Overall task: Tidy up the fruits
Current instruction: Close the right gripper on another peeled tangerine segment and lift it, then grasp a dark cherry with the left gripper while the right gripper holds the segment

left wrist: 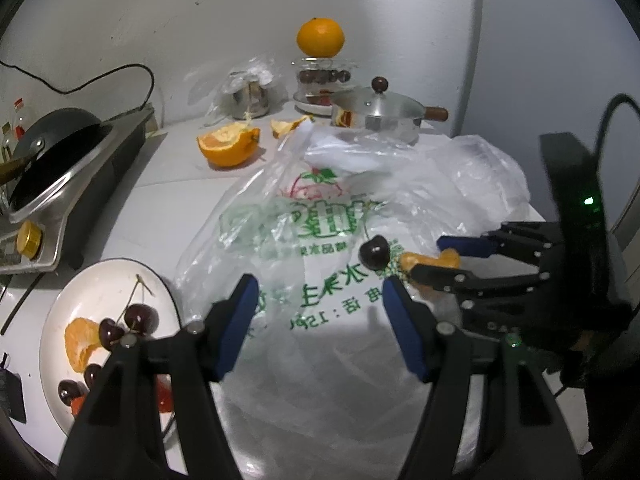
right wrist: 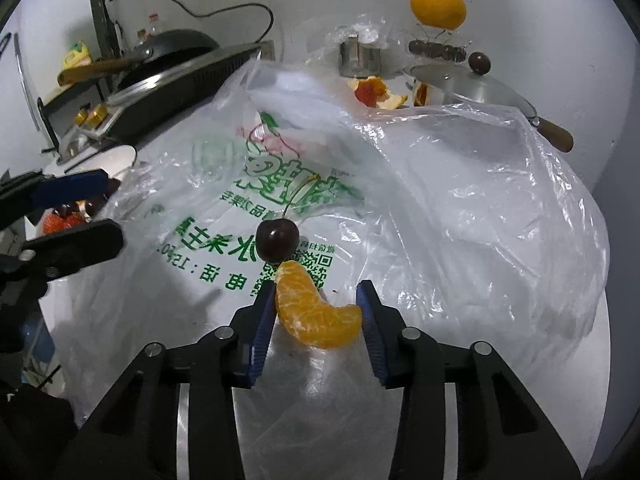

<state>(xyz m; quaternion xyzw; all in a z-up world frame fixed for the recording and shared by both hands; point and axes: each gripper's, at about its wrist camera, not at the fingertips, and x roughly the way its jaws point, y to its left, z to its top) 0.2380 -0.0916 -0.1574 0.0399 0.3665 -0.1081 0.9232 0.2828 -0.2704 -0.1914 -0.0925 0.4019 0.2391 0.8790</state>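
The right claw (right wrist: 318, 308) sits low over a crumpled plastic bag (right wrist: 460, 200) spread across the white worktop (left wrist: 168, 208), and its two blue pads are clamped on an orange segment (right wrist: 318, 316), one pad at each end of the curved piece. A dark cherry (right wrist: 277, 240) with a long stem lies on the bag right at the tip of that segment, touching it or nearly so (the pictures do not settle which).

The left claw (left wrist: 318, 300) hangs over the near part of the same bag with its jaws apart and nothing between them. To its left stands a white plate (left wrist: 92, 292) that carries another orange segment (left wrist: 82, 344), several cherries (left wrist: 140, 318) on stems and some red pieces partly hidden behind the claw's arm.

Farther back on the worktop lie a half orange (left wrist: 228, 146) and a scrap of peel (left wrist: 288, 126). Behind them stands a small steel pot (left wrist: 376, 116) with a lid and a wooden handle, and next to it a glass jar (left wrist: 322, 78) with dark fruit inside and a whole orange (left wrist: 320, 37) resting on top. A stove (left wrist: 76, 184) with a dark pan (left wrist: 56, 136) sits along the left edge.
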